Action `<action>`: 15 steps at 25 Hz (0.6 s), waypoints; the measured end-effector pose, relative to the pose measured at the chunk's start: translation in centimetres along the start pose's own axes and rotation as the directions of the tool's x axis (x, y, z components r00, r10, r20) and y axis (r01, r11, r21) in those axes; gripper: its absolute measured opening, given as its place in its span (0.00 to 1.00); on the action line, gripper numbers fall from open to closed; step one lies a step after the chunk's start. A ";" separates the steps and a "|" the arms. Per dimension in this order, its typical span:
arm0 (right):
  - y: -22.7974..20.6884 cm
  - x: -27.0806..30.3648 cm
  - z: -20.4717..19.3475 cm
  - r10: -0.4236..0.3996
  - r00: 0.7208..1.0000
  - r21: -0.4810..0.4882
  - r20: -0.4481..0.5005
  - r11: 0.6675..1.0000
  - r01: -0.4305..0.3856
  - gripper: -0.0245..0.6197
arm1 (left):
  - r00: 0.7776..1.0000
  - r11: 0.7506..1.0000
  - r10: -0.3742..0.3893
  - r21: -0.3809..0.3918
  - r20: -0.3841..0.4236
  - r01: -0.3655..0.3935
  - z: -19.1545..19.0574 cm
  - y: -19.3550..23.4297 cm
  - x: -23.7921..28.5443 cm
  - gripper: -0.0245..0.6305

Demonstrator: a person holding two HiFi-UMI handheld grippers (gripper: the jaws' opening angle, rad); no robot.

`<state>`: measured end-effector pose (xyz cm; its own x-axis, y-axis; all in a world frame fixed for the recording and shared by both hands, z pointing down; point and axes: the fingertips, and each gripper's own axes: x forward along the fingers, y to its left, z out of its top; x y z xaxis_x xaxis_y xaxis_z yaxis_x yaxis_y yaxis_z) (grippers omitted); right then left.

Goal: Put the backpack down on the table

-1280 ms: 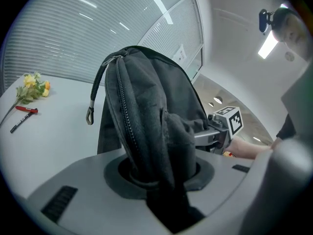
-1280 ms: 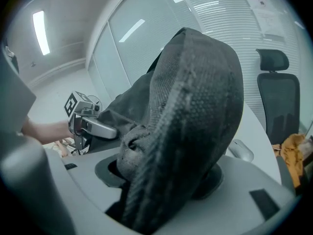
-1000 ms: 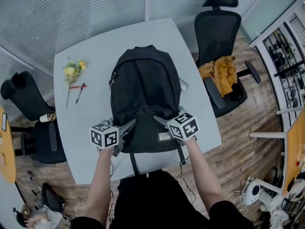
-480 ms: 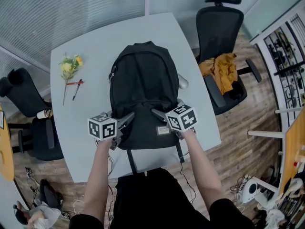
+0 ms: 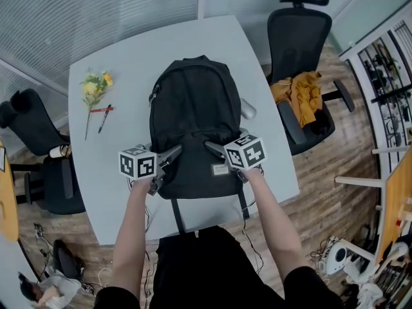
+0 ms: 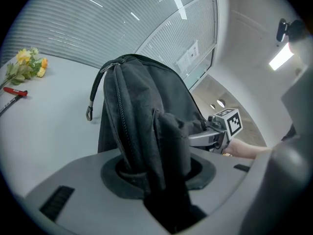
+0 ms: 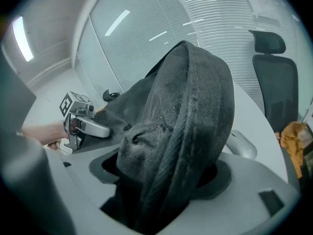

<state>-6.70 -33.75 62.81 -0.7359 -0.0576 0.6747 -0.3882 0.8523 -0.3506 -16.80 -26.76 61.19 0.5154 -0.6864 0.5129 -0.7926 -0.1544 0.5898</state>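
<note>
A black backpack [image 5: 193,114] lies on the light grey table [image 5: 129,63], its top pointing away from me. My left gripper [image 5: 172,154] and right gripper [image 5: 214,149] hold its near end from either side. In the left gripper view a bunched fold of the backpack [image 6: 142,111] fills the gap between the jaws of the left gripper [image 6: 159,177]. In the right gripper view a thick padded fold [image 7: 190,106] sits between the jaws of the right gripper [image 7: 161,180]. Both pairs of jaws have just been opening, with fabric still between them.
Yellow flowers [image 5: 94,85], a red pen [image 5: 102,111] and a black pen [image 5: 103,122] lie at the table's left. A grey mouse [image 5: 247,110] rests by the backpack's right side. An office chair with an orange cloth [image 5: 301,94] stands on the right, another chair [image 5: 38,166] on the left.
Both grippers have sunk a little with the backpack's near end, which now lies flatter on the table. The fabric stays between both pairs of jaws.
</note>
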 end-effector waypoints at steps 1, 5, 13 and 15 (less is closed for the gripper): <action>-0.1 0.1 0.0 0.000 1.000 0.006 -0.001 1.000 0.000 0.63 | 1.000 1.000 -0.005 -0.007 -0.001 0.005 0.0 0.2 0.1 0.30; -0.8 0.6 -0.1 -0.003 1.000 0.028 -0.008 1.000 0.004 0.65 | 1.000 0.999 -0.006 -0.035 -0.014 0.006 0.0 1.1 0.5 0.33; -2.0 1.4 0.2 -0.007 1.000 0.073 -0.023 0.997 0.009 0.70 | 0.999 0.995 -0.006 -0.096 -0.048 0.001 -0.2 2.6 1.5 0.41; -2.3 1.7 0.3 -0.008 1.000 0.078 -0.026 0.997 0.010 0.71 | 0.998 0.994 -0.008 -0.106 -0.055 0.003 -0.2 3.0 1.7 0.42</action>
<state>-7.21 -35.92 64.57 -0.7181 -0.0511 0.6940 -0.4376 0.8086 -0.3932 -18.20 -28.21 63.96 0.5393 -0.6450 0.5414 -0.7523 -0.0801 0.6539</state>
